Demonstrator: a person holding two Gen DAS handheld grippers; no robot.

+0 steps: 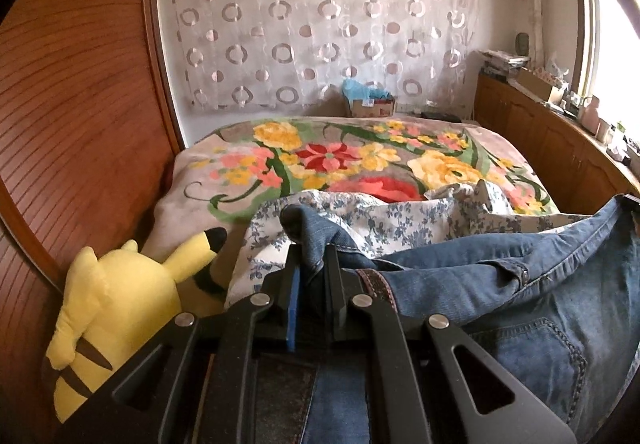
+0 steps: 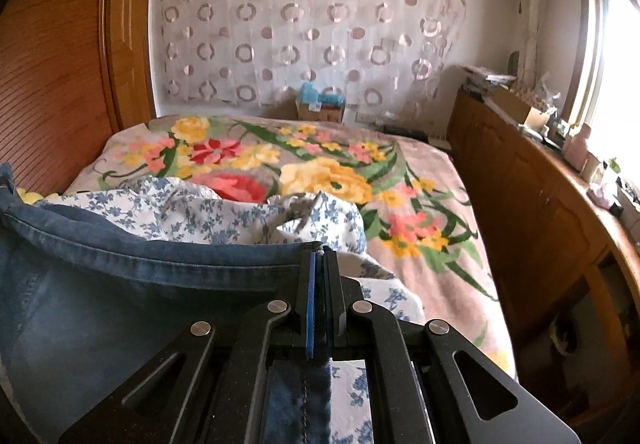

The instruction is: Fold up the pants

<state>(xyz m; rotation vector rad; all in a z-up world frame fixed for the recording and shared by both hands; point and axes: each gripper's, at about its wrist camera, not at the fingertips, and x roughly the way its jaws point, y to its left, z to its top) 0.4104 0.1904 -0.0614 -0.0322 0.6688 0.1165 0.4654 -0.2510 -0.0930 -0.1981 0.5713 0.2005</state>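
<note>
A: On the bed, where are the jeans (image 1: pixel 500 284)?
B: We see them stretched between both claws: left gripper (image 1: pixel 313 256) pinches one waistband corner, right gripper (image 2: pixel 320 264) the other.
A: Around them?
B: Blue-flowered cloth (image 1: pixel 400 220), floral blanket (image 2: pixel 340 172), yellow plush toy (image 1: pixel 120 304).

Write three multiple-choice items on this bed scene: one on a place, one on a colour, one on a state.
1. Where is the Pikachu plush?
A. On the cabinet
B. Left of the jeans, by the wooden panel
C. On the cardboard box

2. What colour are the jeans?
A. Black
B. Blue
C. White

3. How is the right gripper?
A. Open
B. Shut on the jeans
C. Out of view

Key: B, it lies between the panel and the denim; B, the denim is blue; B, the jaws pinch a denim edge, as the left gripper does.
</note>
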